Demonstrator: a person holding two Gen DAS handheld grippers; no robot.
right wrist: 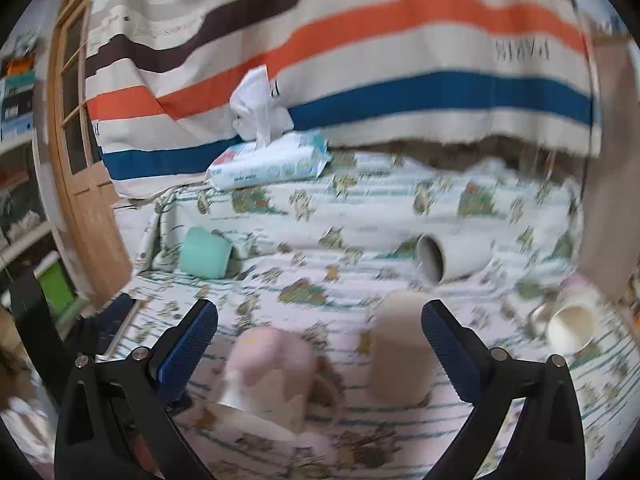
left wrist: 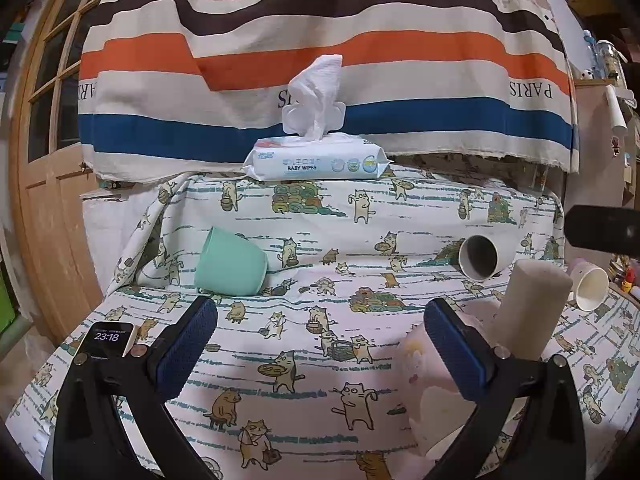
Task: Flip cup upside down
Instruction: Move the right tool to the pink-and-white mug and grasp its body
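Several cups are on a cat-print cloth. A mint green cup [left wrist: 230,266] lies on its side at the left, also in the right wrist view [right wrist: 205,257]. A white cup [left wrist: 480,257] lies on its side, mouth toward me; it shows in the right view [right wrist: 444,258]. A pink cup [left wrist: 436,384] stands upside down beside my left gripper's right finger; it shows in the right view [right wrist: 272,376]. A beige cup [left wrist: 534,308] stands upside down, also in the right view [right wrist: 402,352]. My left gripper [left wrist: 320,348] is open and empty. My right gripper [right wrist: 320,344] is open and empty; its view is blurred.
A pack of baby wipes [left wrist: 316,162] sits at the back of the table. A striped cloth [left wrist: 320,60] hangs behind it. A white mug [left wrist: 590,288] lies on its side at the right edge. A phone [left wrist: 106,338] lies at the left. A wooden door [left wrist: 48,160] is at the left.
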